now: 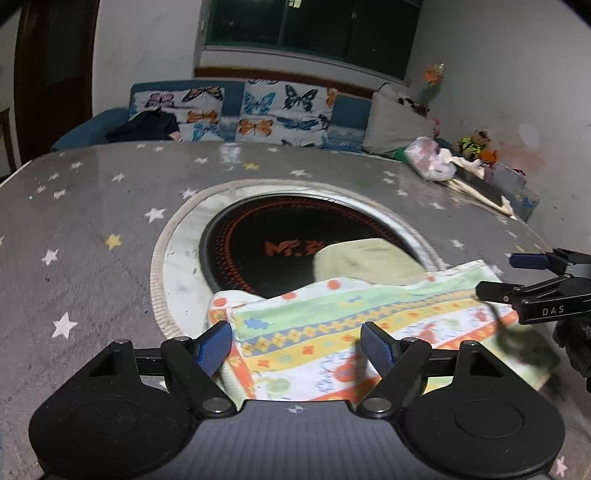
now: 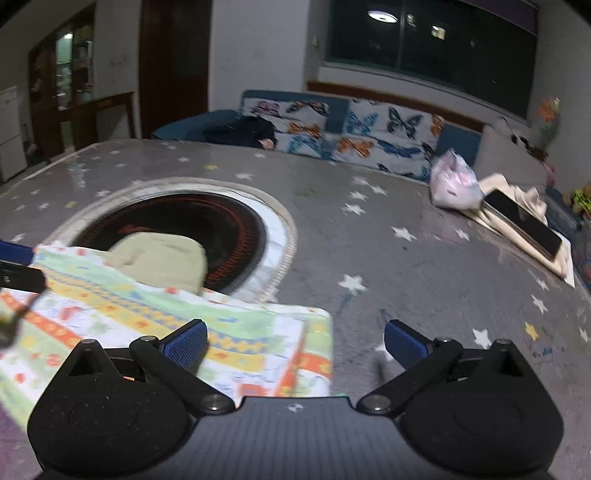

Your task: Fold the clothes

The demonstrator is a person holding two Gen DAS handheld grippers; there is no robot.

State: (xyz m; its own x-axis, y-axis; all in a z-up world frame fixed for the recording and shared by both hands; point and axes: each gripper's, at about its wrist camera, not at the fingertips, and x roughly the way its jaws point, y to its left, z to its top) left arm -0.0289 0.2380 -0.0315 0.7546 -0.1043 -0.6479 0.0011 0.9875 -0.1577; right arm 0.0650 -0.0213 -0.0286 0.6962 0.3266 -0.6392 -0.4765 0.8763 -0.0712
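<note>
Here, at the bottom of the left wrist view, the left gripper (image 1: pixel 296 345) stood wide open with nothing between its blue-padded fingers (image 1: pixel 214 345), which sat over the near edge of the folded, brightly striped cloth printed in orange, yellow and green (image 1: pixel 332 332). In the right wrist view the right gripper (image 2: pixel 295 343) was likewise spread wide and held nothing; its left blue pad lay over the cloth's right part while the other pad hovered above the grey star-patterned tablecloth (image 2: pixel 388 236). That striped cloth (image 2: pixel 147 317) filled the lower left of this frame, lying flat on the table with its far edge reaching over the round black cooktop with orange markings (image 2: pixel 221 225) set in a pale ring. A pale green folded garment (image 1: pixel 364 260) rested just behind the striped cloth, partly on the cooktop. Farther off, toward the right edge of the frame, a pink-and-white plastic bag (image 2: pixel 452 181) sat beside a dark flat phone-like slab (image 2: pixel 524 221) lying on cream fabric. Beyond the table, across the upper middle, ran a blue sofa with butterfly-print cushions (image 1: pixel 258 110), and above it a dark window (image 1: pixel 314 26).
</note>
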